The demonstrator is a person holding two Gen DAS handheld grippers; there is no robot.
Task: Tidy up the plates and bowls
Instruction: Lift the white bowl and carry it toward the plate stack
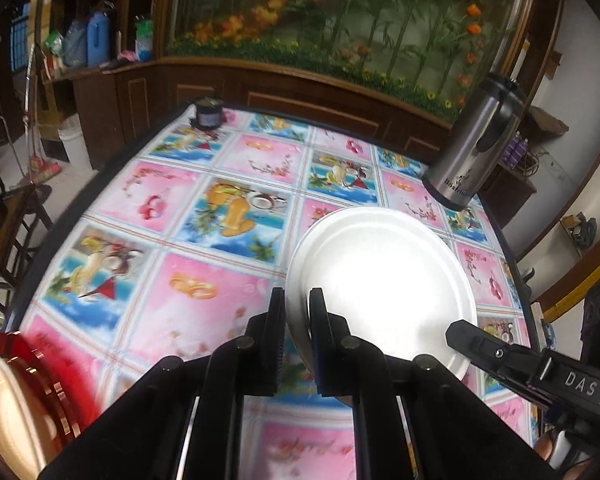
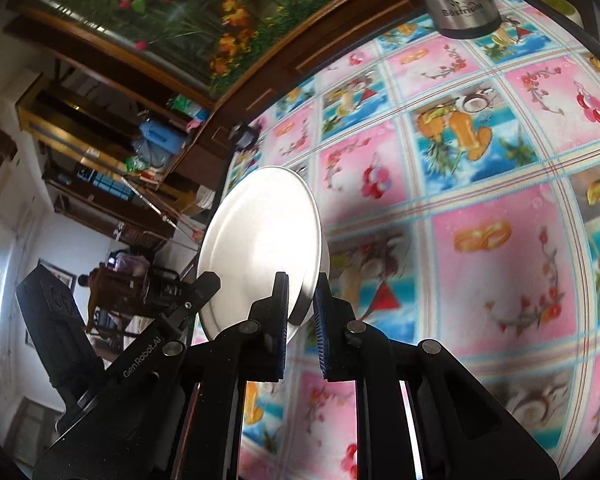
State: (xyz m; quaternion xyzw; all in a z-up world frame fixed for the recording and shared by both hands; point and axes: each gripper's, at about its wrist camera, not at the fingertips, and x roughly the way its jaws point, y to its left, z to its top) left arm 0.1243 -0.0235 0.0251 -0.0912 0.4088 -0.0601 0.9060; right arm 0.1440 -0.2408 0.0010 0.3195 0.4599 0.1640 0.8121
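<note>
I have both grippers pinched on 1 white plate (image 1: pixel 380 284), left gripper (image 1: pixel 296 308) on its near-left rim, right gripper (image 2: pixel 302 292) on the opposite rim, so each blocks the other's path across it. Steel thermos (image 1: pixel 476 140) stands just past the plate at the far-right table edge. Open tablecloth (image 1: pixel 204 280) runs left and forward. Red-rimmed stack (image 1: pixel 24 396) crowds near-left corner; small dark jar (image 1: pixel 208 114) sits at far-left edge

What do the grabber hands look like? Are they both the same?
Yes. The left gripper and right gripper are both black plastic, with flat ribbed bluish pads, round silver pivot pins and white lettering, "DAS" on the right and "GenRobot.AI" on the left. No cables or sleeves show.
</note>
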